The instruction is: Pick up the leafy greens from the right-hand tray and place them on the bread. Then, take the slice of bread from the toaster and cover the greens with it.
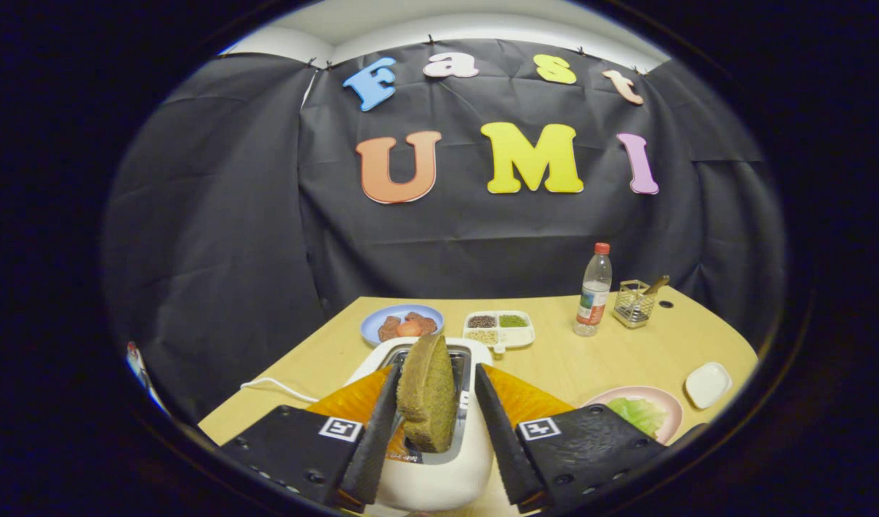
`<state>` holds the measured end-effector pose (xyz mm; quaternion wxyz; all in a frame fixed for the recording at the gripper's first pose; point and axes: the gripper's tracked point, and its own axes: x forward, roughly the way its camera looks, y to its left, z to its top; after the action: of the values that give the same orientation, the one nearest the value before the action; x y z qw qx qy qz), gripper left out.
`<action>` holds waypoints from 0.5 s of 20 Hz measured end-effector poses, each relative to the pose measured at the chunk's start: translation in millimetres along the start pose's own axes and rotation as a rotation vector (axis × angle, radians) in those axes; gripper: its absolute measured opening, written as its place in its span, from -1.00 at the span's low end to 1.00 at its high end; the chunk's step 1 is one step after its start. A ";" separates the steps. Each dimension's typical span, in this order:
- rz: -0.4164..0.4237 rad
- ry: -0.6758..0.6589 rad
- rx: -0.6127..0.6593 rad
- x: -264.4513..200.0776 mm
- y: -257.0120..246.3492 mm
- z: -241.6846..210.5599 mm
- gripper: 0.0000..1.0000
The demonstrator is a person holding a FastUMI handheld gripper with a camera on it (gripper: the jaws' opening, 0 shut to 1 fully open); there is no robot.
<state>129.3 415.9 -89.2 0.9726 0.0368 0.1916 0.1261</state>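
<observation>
A brown slice of bread (429,391) stands tilted in the slot of the white toaster (439,481), sticking well out of it. My gripper (436,370) straddles the slice from above. The left finger (382,416) lies against the slice's face, while a narrow gap shows between the slice and the right finger (493,416), so the gripper is open. Pale leafy greens (639,415) lie on a pink plate (671,406) to the right of the toaster, partly hidden behind the right finger. What lies under the greens is hidden.
Beyond the toaster stand a blue plate (382,316) of food and a white compartment tray (526,336) of grains. At the back right are a plastic bottle (594,291) and a wire holder (633,303). A small white dish (707,384) sits near the table's right edge. A white cable (278,388) trails left.
</observation>
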 end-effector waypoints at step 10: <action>0.084 -0.039 0.076 -10.1 1.6 28.3 -0.84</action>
<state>130.8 414.2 -59.2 0.9680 0.0840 0.1755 0.1587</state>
